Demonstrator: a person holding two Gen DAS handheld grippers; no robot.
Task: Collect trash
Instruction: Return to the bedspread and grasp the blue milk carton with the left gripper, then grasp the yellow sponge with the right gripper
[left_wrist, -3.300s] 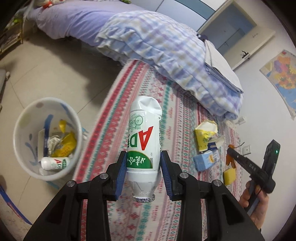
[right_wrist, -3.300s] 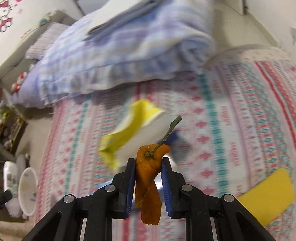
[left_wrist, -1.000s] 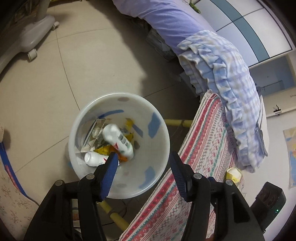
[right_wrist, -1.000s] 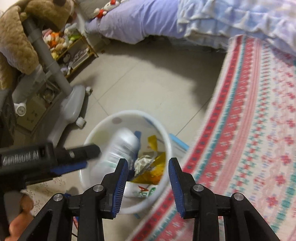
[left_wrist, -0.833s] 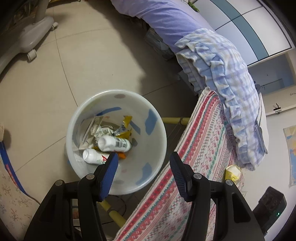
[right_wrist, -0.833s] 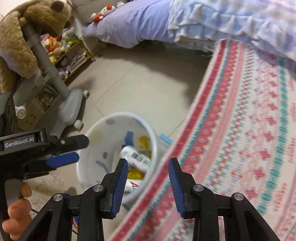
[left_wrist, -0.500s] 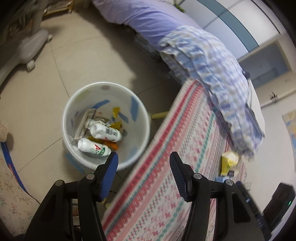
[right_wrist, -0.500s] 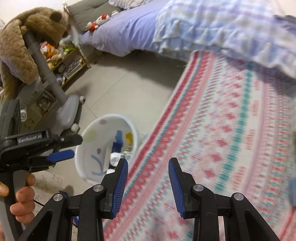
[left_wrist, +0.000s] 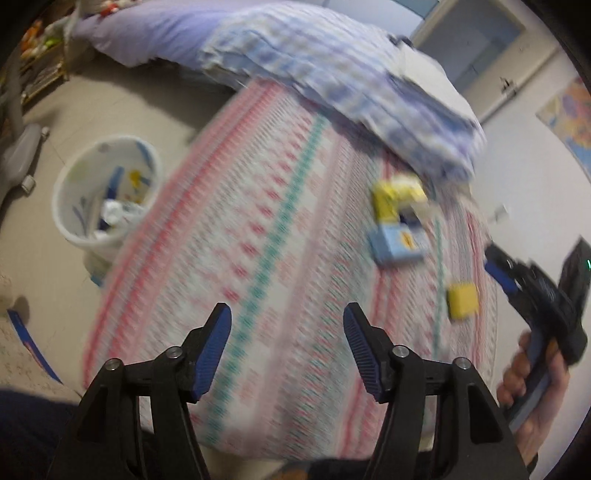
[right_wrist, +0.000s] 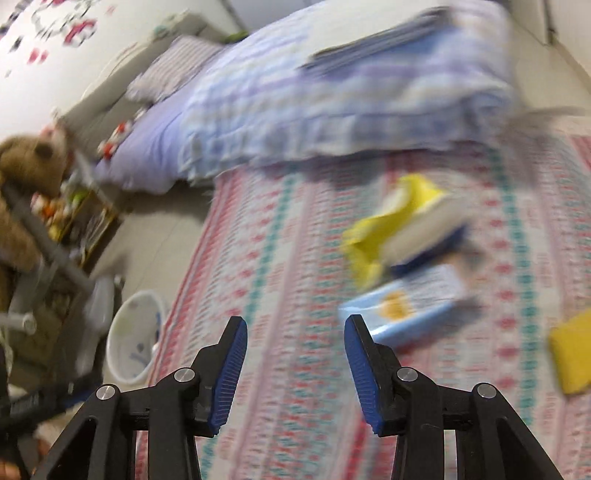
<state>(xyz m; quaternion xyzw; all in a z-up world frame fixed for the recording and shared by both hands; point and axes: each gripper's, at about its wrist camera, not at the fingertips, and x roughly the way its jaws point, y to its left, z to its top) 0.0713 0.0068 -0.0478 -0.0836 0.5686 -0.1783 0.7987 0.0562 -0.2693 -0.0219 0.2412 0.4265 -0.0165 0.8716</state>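
Note:
Both views are blurred by motion. My left gripper (left_wrist: 287, 345) is open and empty above the patterned rug (left_wrist: 258, 229). My right gripper (right_wrist: 295, 363) is open and empty too; it also shows at the right of the left wrist view (left_wrist: 498, 273). On the rug lie a yellow and white wrapper (right_wrist: 402, 221) (left_wrist: 397, 197), a light blue carton (right_wrist: 410, 301) (left_wrist: 400, 243) and a flat yellow piece (right_wrist: 572, 354) (left_wrist: 461, 299). The white trash bin (left_wrist: 70, 218) (right_wrist: 135, 338) stands on the floor left of the rug, with trash inside.
A bed with a checked quilt (left_wrist: 332, 62) (right_wrist: 332, 107) borders the far side of the rug. A grey wheeled stand (left_wrist: 18, 158) and a teddy bear (right_wrist: 22, 162) are at the left. Tiled floor (left_wrist: 110, 107) lies between bin and bed.
Both grippers let their trash fall into the bin, the bottle and the orange peel, and have swung away from it, back over the rug toward the remaining litter. Both stay open.

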